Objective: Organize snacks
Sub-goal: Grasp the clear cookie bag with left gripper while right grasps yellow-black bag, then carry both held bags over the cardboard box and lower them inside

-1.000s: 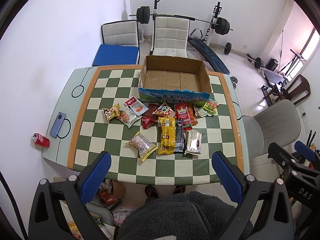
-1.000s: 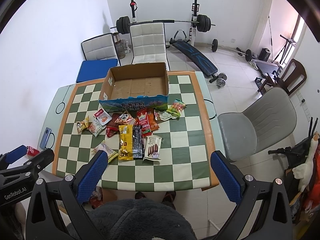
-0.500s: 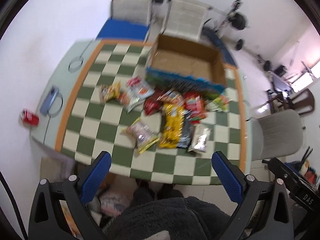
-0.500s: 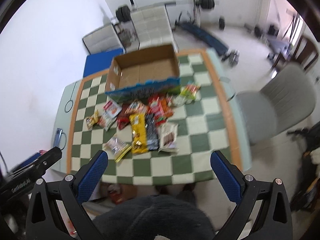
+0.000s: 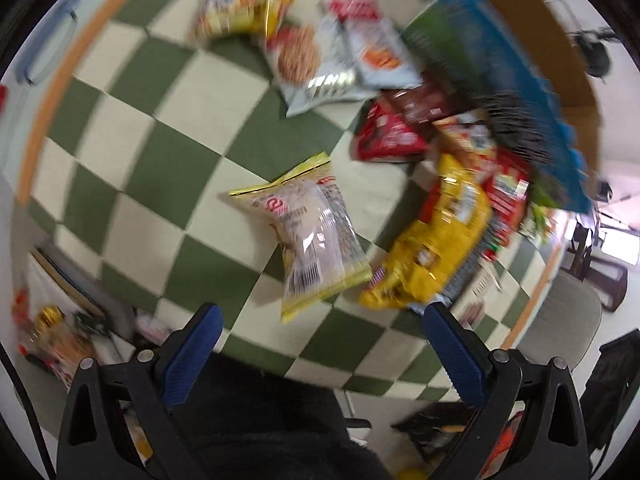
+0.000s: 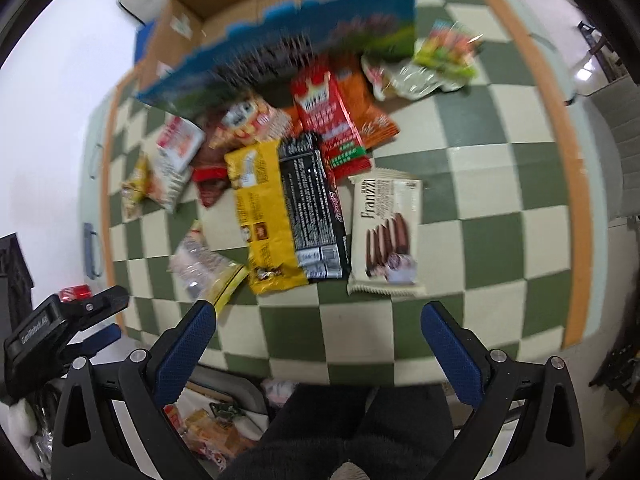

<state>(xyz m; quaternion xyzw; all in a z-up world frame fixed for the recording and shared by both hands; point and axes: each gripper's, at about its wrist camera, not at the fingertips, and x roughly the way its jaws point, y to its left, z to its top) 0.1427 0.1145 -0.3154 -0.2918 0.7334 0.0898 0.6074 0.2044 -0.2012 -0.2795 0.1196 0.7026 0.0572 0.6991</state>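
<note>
Left gripper (image 5: 320,344) spread wide, empty, hanging over near table (image 5: 120,184) edge. Clear pack (image 5: 312,236) directly ahead, between the fingers' line, flat on table. Yellow bag (image 5: 440,248) ahead-right, touching clear pack's corner. Box (image 5: 500,92) farther ahead-right, rest of snacks piled against its front wall; heavy blur there.

Right gripper (image 6: 320,340) also spread wide, empty. White biscuit pack (image 6: 386,232) just ahead, slightly right. Black bar (image 6: 314,208) and yellow bag (image 6: 264,216) ahead-left, side by side, touching. Red pack (image 6: 328,120) beyond, box (image 6: 276,44) behind it.
</note>
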